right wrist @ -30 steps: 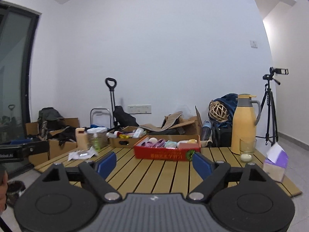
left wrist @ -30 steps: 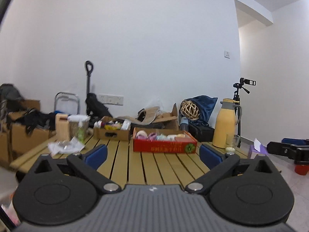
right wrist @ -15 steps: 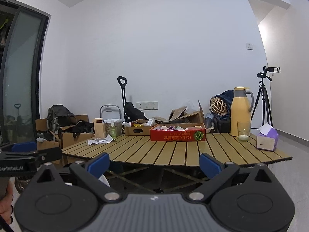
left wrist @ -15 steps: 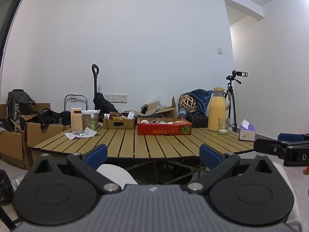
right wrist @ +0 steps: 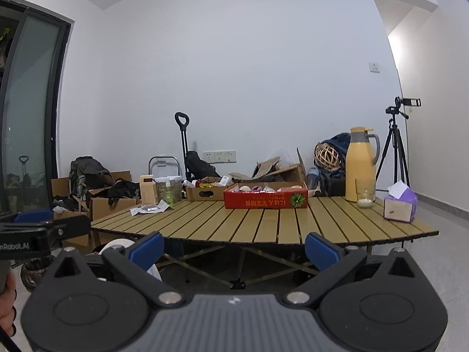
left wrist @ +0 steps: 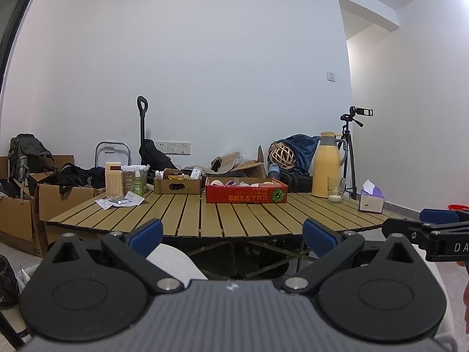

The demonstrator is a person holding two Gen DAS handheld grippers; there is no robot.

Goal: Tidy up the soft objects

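A red cardboard box (left wrist: 246, 195) stands at the far middle of the slatted wooden table (left wrist: 234, 220), with several soft, pale and purple items (left wrist: 231, 182) showing above its rim. In the right wrist view the same red box (right wrist: 265, 200) sits beyond the table's front edge. My left gripper (left wrist: 231, 234) hovers open in front of that edge with nothing between its blue pads. My right gripper (right wrist: 233, 248) is open at full width, also empty, at about the same distance from the table. Both are well short of the box.
On the table stand a small brown box (left wrist: 177, 186), a wooden block (left wrist: 113, 179), a jar and spray bottle (left wrist: 137, 180), papers (left wrist: 120, 201), a yellow thermos (left wrist: 325, 173), a glass (left wrist: 334, 190) and a tissue box (left wrist: 371, 200). Cardboard boxes (left wrist: 58, 202) and a tripod (left wrist: 348, 146) flank it. A light trouser knee (left wrist: 173, 261) lies below.
Both grippers have drawn back from over the table and sunk, so its front edge and legs now show. Over the last half second they stayed still. The right jaws widened slightly.
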